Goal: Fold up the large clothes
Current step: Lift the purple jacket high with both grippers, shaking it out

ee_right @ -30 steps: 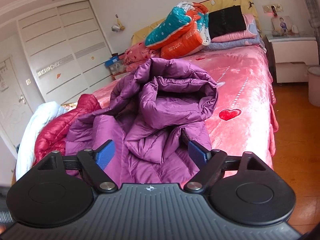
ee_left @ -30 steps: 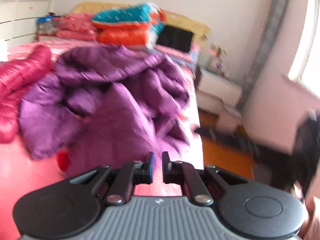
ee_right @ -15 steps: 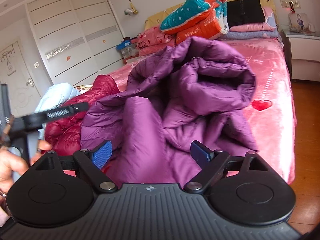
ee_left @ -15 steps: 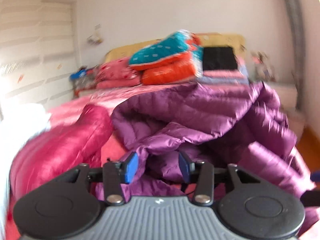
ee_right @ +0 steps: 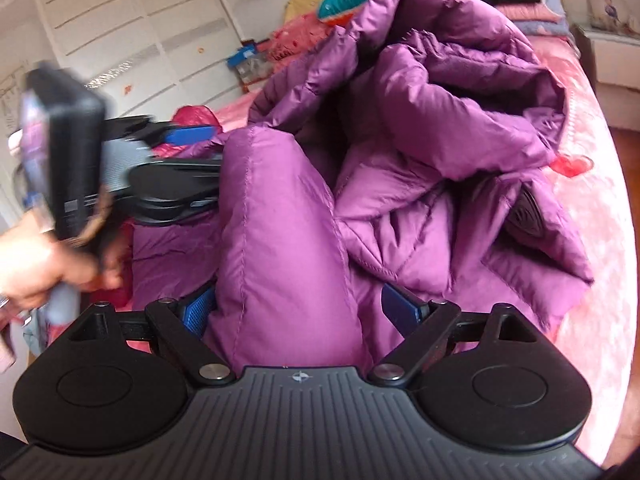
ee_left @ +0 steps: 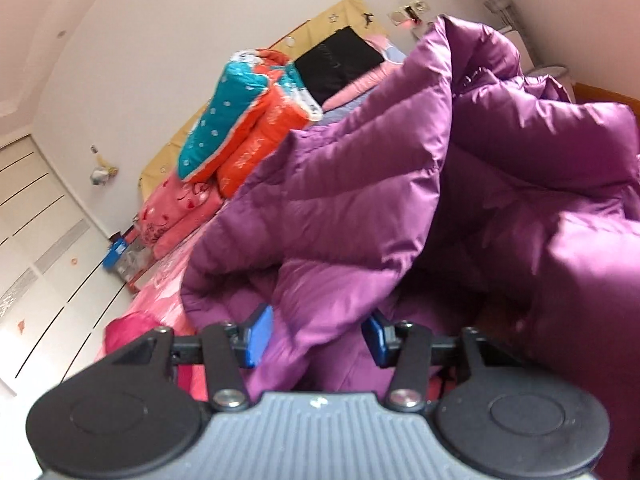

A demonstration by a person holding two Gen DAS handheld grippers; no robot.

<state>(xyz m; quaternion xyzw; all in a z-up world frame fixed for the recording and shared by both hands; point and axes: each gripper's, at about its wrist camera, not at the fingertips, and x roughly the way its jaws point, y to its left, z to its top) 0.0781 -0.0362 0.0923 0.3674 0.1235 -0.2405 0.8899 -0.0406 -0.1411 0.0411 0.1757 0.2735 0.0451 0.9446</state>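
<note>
Pink bed fills the room, and heaped on it sits the purple down jacket, crumpled, collar side toward the stacked pillows. Right gripper straddles a puffy quilted fold, jaws spread wide, fabric bulging between the blue pads, left pad brushing it. Left gripper, beside the jacket's near edge, jaws opening, purple fabric between them but unpinched. A hand grips its handle.

Pale walls; white wardrobe doors; pink bedspread; white nightstand; stacked bedding against headboard.
</note>
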